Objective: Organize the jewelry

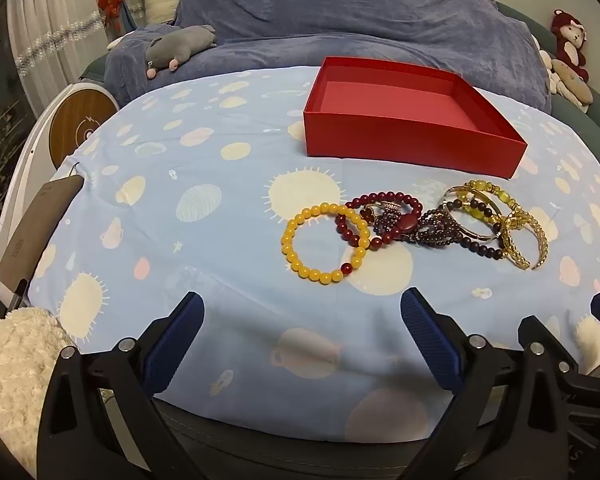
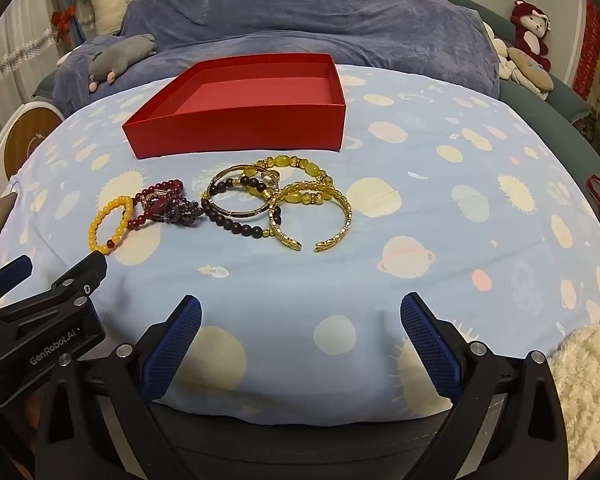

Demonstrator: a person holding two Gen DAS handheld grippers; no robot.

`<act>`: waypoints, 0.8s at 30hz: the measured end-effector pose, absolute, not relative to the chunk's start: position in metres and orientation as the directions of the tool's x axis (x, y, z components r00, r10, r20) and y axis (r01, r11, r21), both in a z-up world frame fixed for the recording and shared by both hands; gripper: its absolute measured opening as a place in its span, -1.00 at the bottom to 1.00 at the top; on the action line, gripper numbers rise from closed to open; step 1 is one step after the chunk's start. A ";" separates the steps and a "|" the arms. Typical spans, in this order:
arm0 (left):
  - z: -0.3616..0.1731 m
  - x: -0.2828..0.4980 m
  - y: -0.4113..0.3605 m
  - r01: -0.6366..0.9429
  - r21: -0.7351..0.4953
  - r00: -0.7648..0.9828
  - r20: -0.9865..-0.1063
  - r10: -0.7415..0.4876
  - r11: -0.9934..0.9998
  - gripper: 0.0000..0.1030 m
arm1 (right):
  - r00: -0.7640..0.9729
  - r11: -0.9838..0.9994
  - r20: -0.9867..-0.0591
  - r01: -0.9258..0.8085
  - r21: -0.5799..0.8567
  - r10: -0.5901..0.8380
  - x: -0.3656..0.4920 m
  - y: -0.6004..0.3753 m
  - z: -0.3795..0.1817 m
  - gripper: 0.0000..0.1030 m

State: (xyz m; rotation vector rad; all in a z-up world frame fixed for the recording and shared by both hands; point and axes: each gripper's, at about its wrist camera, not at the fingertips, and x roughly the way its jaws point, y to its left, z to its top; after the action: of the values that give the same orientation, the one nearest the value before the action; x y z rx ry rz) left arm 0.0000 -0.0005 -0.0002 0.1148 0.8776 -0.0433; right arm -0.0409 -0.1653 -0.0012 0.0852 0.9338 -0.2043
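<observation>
A: Near the cloth's (image 1: 204,168) front edge, in the left wrist view, the left gripper (image 1: 302,322) hangs with its fingers spread wide and nothing between them. Ahead lies the pile (image 1: 416,226) of bracelets, between the front edge and the red box (image 1: 412,136), which stands empty toward the back edge.

B: What's the risk?

A: Tangling, I'd judge. The yellow bracelet (image 1: 324,240) overlaps the dark red beads (image 1: 384,220), so lifting one could drag its neighbour off the cloth or drop it short of the box.

B: And from the right wrist view?

A: The right gripper (image 2: 300,322) is likewise wide apart and empty, near the front edge. The gold cuff (image 2: 312,216) lies at the pile's right end, its gap facing the front edge, and it crosses the brown beads (image 2: 236,216). It looks hard and slick, so a pinch might slip. The cloth is soft too; fingers pressing down could snag it.
</observation>
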 end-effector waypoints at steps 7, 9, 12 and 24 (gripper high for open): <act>0.001 -0.001 0.001 0.088 0.074 0.638 -0.770 0.001 0.993 0.82 | 0.576 0.977 -0.806 0.212 -0.016 -0.138 -0.041 -0.165 -0.001 0.87; 0.000 0.000 0.000 0.084 0.079 0.636 -0.771 0.008 0.993 0.82 | 0.575 0.977 -0.807 0.211 -0.013 -0.135 -0.041 -0.166 0.000 0.87; 0.000 0.000 -0.001 0.080 0.085 0.640 -0.768 0.014 0.993 0.82 | 0.573 0.978 -0.809 0.209 -0.010 -0.131 -0.034 -0.167 -0.004 0.87; 0.003 -0.002 -0.002 0.082 0.086 0.641 -0.768 0.014 0.993 0.82 | 0.577 0.977 -0.805 0.213 -0.014 -0.138 -0.041 -0.167 -0.002 0.87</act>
State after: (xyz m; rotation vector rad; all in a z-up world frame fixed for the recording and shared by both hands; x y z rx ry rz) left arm -0.0023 -0.0017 0.0026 0.1164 0.8752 -0.0387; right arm -0.0410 -0.1673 -0.0021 0.0876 0.9341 -0.2056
